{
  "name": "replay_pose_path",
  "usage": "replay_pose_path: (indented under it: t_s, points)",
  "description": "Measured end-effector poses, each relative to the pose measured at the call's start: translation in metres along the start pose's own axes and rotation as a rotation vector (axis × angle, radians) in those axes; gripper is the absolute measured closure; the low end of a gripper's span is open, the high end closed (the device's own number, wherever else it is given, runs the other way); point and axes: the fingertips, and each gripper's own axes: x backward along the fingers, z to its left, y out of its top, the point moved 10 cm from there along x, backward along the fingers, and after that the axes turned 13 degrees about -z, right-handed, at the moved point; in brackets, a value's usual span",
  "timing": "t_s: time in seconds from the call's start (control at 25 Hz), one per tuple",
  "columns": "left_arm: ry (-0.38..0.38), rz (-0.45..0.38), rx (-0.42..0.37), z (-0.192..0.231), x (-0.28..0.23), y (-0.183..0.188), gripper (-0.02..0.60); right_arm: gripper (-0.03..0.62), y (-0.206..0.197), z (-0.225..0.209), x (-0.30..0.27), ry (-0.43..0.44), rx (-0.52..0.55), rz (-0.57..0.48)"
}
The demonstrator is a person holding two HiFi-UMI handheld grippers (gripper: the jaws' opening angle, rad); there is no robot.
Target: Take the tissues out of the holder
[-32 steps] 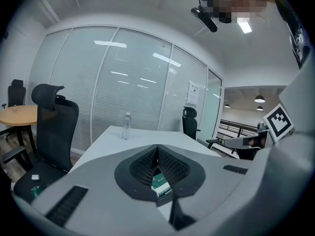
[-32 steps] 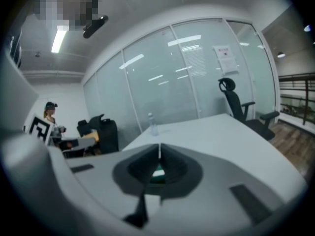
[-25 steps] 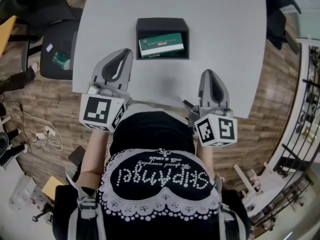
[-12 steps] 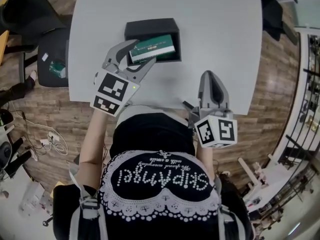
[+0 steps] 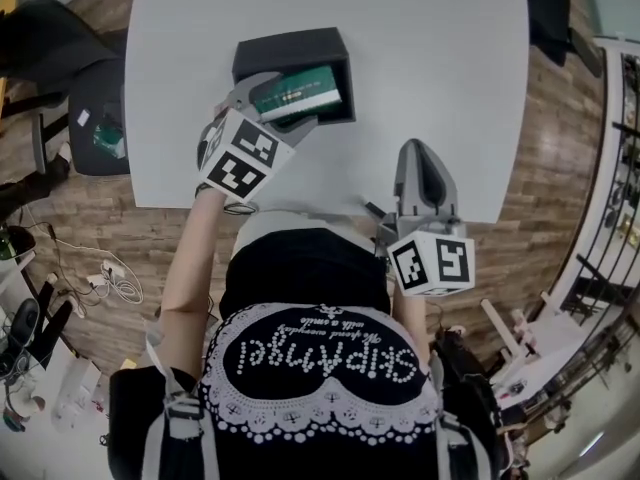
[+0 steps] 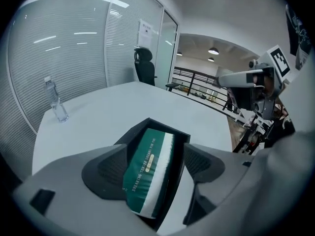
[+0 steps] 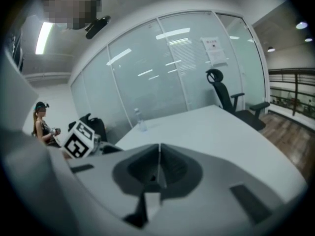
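Down from the table (image 5: 430,58) edge since a second ago, now at the black holder (image 5: 290,44): left gripper (image 5: 268,110), jaws just opened wide, straddling the green tissue pack (image 5: 300,88) lying inside, not clamping it. Further right, right gripper (image 5: 420,150) closed, empty, over the near edge.

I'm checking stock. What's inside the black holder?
One green and white tissue pack lies in the holder and fills most of it. Anything under the pack, and the holder's floor there, is covered from view.
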Motion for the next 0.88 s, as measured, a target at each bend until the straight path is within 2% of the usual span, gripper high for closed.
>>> replay_pose_path:
  t_s: [0.56,0.88]
  points:
    - [-0.016,0.150,-0.017,0.003,-0.029,-0.017,0.210,0.562,-0.002,-0.013,-0.015,-0.007,-0.018,0.031]
    - [-0.019,0.180,0.012,0.009,-0.038,-0.021,0.209,0.560,-0.005,-0.016,-0.021,-0.012,-0.024,0.049]
